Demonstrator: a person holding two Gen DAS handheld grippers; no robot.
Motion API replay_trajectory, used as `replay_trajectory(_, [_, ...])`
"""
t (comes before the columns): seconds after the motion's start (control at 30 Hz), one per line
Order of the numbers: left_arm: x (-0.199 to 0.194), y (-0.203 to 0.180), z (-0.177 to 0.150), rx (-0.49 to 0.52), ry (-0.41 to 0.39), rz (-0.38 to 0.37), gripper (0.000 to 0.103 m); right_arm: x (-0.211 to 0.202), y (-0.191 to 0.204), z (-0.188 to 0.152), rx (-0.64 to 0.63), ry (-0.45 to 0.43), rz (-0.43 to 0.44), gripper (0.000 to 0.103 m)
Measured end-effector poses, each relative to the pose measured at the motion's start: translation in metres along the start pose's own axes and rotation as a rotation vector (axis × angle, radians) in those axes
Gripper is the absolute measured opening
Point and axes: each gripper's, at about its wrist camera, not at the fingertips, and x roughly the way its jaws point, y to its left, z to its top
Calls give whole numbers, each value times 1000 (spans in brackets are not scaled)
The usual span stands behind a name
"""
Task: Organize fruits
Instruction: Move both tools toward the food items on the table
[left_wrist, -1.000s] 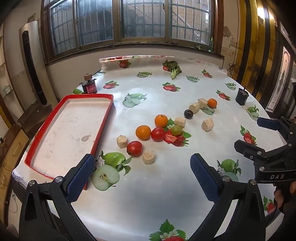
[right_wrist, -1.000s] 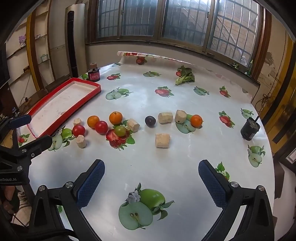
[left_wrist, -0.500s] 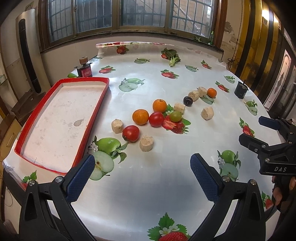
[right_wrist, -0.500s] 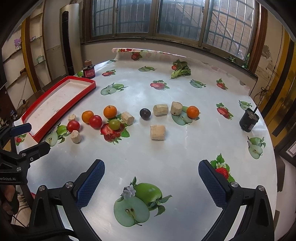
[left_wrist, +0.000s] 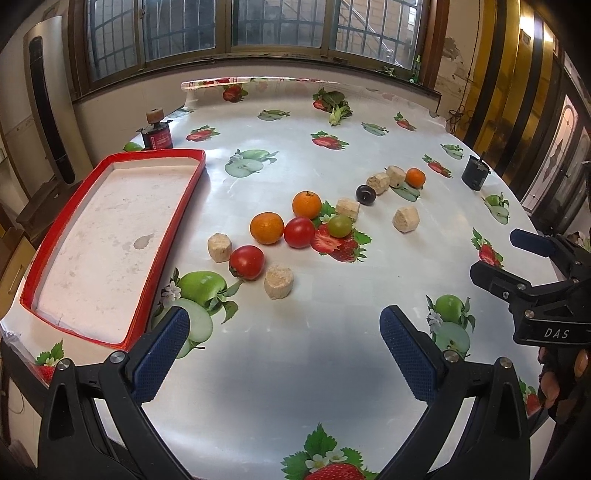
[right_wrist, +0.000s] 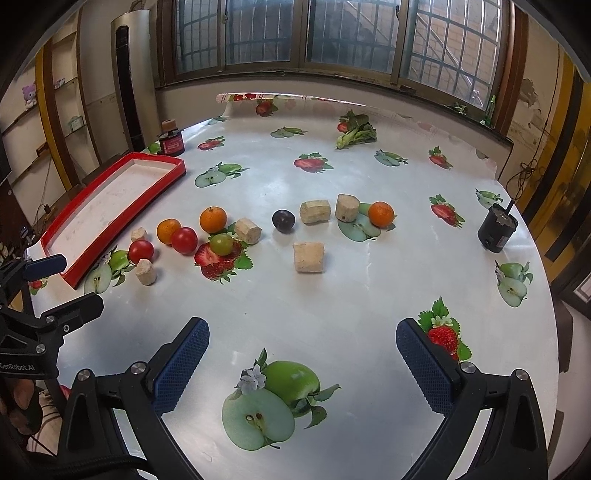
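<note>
Both pairs of tongs are hanging wide open over the near edge of the table, holding nothing: the left gripper (left_wrist: 284, 347) in front of the red tray (left_wrist: 168, 236), the right gripper (right_wrist: 303, 354) over a printed apple. Over the last second both have been drawing back and rising a little, so the whole spread of fruit is sitting further into view. That suggests the sorting has not started; no fruit is lying in the tray, and the left gripper seems best placed for the nearest tomato (left_wrist: 246, 262).

Counting outward on the table (left_wrist: 295, 387):
- Two tomatoes, the near one and a second (left_wrist: 299, 232) touching an orange.
- Three oranges: one (left_wrist: 266, 228) by the tomatoes, one (left_wrist: 306, 204) behind it, and a smaller one (left_wrist: 415, 177) far off to the right.
- One green grape (left_wrist: 340, 225) on a printed strawberry.
- One dark plum (left_wrist: 365, 194).
- Six beige cork-like blocks scattered among the fruit, the closest (left_wrist: 279, 282) just beside the near tomato.
- One leafy green bunch (right_wrist: 356, 131) at the far edge.
- A small red jar (left_wrist: 157, 134) behind the tray and a black cup (right_wrist: 496, 229) on the right.
</note>
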Motion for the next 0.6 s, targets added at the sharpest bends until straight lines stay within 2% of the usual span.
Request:
replay_trajectory(0.37, [3,1,4,-9,8,-11,103,4,2,1,-4,2,4,102])
replay_trajectory(0.6, [29,23,10,-99,41,-93,103,27,-8,9,48,4,56,100])
